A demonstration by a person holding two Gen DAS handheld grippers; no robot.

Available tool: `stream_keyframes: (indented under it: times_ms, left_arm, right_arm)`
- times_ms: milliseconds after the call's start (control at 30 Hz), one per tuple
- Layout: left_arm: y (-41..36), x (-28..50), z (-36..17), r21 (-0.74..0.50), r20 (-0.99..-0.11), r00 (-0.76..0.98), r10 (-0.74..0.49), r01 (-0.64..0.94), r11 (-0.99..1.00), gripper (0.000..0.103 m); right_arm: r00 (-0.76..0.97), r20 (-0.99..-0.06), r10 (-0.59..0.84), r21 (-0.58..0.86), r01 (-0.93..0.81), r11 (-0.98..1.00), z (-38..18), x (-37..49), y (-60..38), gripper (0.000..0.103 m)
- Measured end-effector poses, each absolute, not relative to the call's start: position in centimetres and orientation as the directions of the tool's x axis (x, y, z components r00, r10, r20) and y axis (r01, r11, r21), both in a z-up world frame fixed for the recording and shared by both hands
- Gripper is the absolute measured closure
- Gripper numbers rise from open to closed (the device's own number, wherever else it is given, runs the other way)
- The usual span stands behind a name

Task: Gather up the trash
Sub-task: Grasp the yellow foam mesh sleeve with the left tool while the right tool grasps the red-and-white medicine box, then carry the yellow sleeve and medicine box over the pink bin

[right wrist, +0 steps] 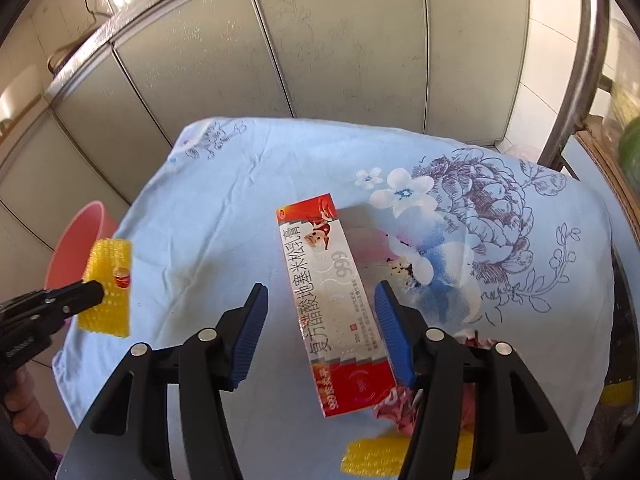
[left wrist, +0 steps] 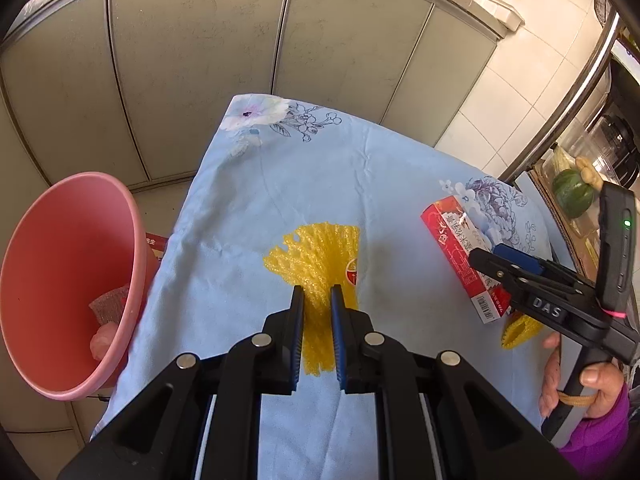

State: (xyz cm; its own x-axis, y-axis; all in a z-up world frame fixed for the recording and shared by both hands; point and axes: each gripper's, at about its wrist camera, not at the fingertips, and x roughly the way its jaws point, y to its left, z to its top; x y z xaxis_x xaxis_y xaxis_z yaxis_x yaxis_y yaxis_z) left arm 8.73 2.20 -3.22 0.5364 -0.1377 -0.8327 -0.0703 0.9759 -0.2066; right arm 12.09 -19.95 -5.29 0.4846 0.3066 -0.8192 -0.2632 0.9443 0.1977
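Note:
My left gripper is shut on a yellow foam net and holds it above the blue flowered cloth. The right wrist view shows the same net in the left gripper, in front of a pink bin. A red and white carton lies flat on the cloth. My right gripper is open astride it, the left pad clear of the carton and the right pad close to its edge. In the left wrist view the right gripper hangs over the carton.
The pink bin stands off the table's left edge with some scraps inside. A second yellow net and a crumpled reddish wrapper lie near the front edge. Grey cabinet doors stand behind. A metal rack with a green melon is at the right.

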Motion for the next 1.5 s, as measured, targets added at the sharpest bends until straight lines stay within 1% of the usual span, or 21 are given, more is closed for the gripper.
stream_keyframes:
  times_ms: [200,333,567,600,633,667,767,1100,1500]
  left_arm:
    - [2.7,8.6,-3.6,-0.225,-0.831,0.534,-0.156,-0.066,0.972,0.091]
    - [3.1,8.4,-3.7,-0.234,-0.83,0.535,-0.161,-0.071,0.97,0.091]
    - [4.4,7.8,-3.8,-0.249,-0.825,0.541,-0.162,-0.091,0.964,0.091]
    - [4.5,7.7,-3.8,-0.251,-0.824,0.542,-0.162,-0.093,0.964,0.091]
    - [4.7,7.6,-3.7,-0.252,-0.823,0.544,-0.162,-0.095,0.963,0.091]
    - [4.8,7.5,-3.7,-0.253,-0.822,0.546,-0.161,-0.097,0.963,0.091]
    - [5.3,7.2,-3.6,-0.259,-0.817,0.553,-0.161,-0.102,0.96,0.091]
    - [6.4,6.0,-2.6,-0.266,-0.789,0.596,-0.152,-0.107,0.958,0.091]
    - [8.4,4.1,-0.3,-0.265,-0.727,0.676,-0.119,-0.116,0.957,0.091]
  right_arm:
    - [0.451,-0.849,0.276,0.171,-0.26,0.95,-6.5,13.1,-19.5,0.047]
    - [0.448,-0.851,0.275,0.175,-0.251,0.952,-6.5,13.4,-19.0,0.047]
    - [0.462,-0.849,0.256,0.137,-0.275,0.952,-6.5,13.1,-17.7,0.047]
    - [0.465,-0.848,0.254,0.134,-0.275,0.952,-6.4,13.0,-17.6,0.048]
    - [0.467,-0.848,0.253,0.133,-0.274,0.952,-6.4,13.0,-17.5,0.055]
    - [0.467,-0.847,0.255,0.138,-0.271,0.953,-6.3,13.0,-17.5,0.057]
    - [0.467,-0.835,0.29,0.182,-0.263,0.947,-5.9,12.7,-17.4,0.062]
    - [0.496,-0.769,0.403,0.298,-0.28,0.913,-3.1,10.1,-16.5,0.062]
    - [0.522,-0.695,0.495,0.347,-0.36,0.866,0.2,8.4,-12.2,0.062]
